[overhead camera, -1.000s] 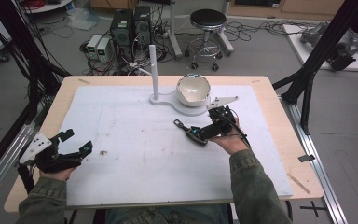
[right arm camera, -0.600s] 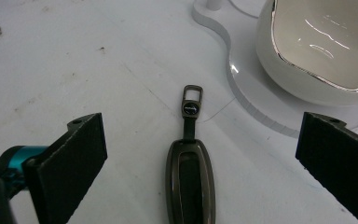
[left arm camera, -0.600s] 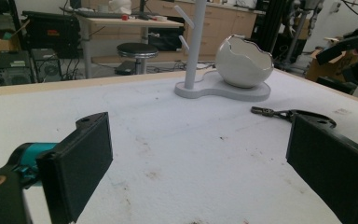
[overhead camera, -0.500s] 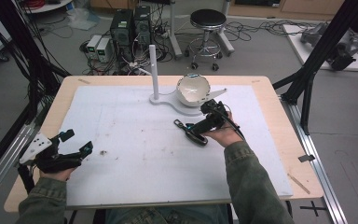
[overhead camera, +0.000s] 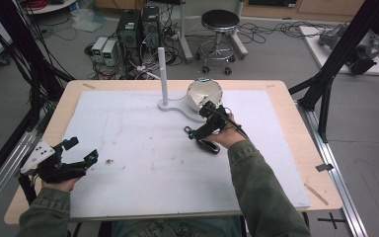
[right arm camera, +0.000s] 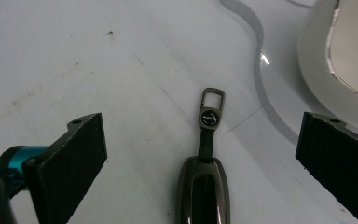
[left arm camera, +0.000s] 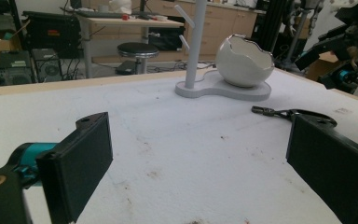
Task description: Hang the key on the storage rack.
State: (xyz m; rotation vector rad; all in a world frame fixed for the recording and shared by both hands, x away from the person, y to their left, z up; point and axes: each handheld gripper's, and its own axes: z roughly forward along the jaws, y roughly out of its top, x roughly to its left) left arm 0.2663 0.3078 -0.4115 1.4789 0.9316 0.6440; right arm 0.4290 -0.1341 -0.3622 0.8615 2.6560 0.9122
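A dark key fob [overhead camera: 208, 146] with a strap and metal clasp [right arm camera: 213, 100] lies flat on the white mat, just front-left of a white stand. My right gripper [overhead camera: 205, 129] hovers over the key fob [right arm camera: 204, 191], open, with a jaw on each side and nothing held. The stand has an upright peg post [overhead camera: 163, 74] and carries an eggshell-shaped bowl [overhead camera: 205, 94]. In the left gripper view the bowl [left arm camera: 243, 63] and post [left arm camera: 195, 42] stand far off. My left gripper [overhead camera: 82, 150] rests open near the front left corner, nothing between its jaws.
The white mat [overhead camera: 128, 128] covers most of a wooden table [overhead camera: 286, 98]. Black frame legs [overhead camera: 325, 84] stand at the right edge, cables and rails at the left. A stool [overhead camera: 219, 22] and computer boxes [overhead camera: 138, 29] sit on the floor beyond the far edge.
My right gripper has shifted left from beside the bowl to above the key fob. The left gripper has stayed put.
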